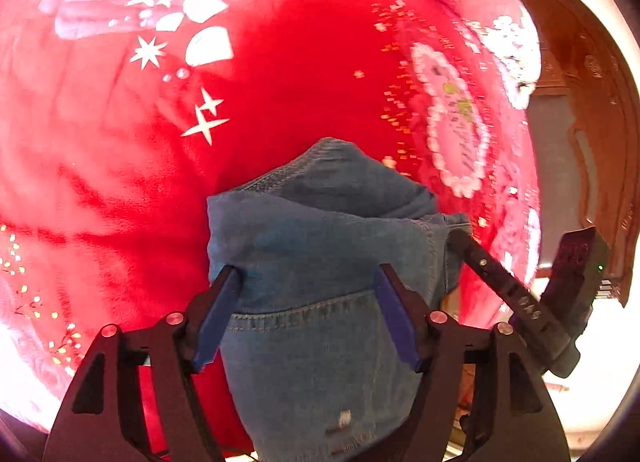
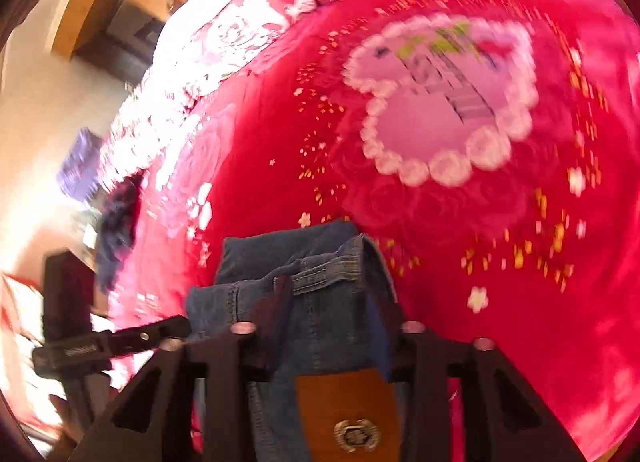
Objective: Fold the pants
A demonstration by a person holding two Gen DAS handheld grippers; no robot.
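Note:
Blue denim pants (image 1: 320, 246) lie folded into a compact bundle on a red flowered blanket (image 1: 300, 74). In the left wrist view my left gripper (image 1: 306, 282) is open, its blue-padded fingers (image 1: 218, 314) straddling the bundle near a stitched back pocket. My right gripper's finger (image 1: 496, 274) reaches the bundle's right edge there. In the right wrist view my right gripper (image 2: 328, 314) has its fingers (image 2: 276, 318) spread either side of the waistband of the pants (image 2: 320, 274), above a brown leather patch (image 2: 348, 414). The view is blurred.
The blanket (image 2: 460, 242) covers a bed, with a pink heart motif (image 2: 448, 102) ahead. A dark wooden bed frame (image 1: 588, 102) runs along the right in the left wrist view. A dark garment (image 2: 116, 222) and a purple item (image 2: 78, 166) lie at the bed's left edge.

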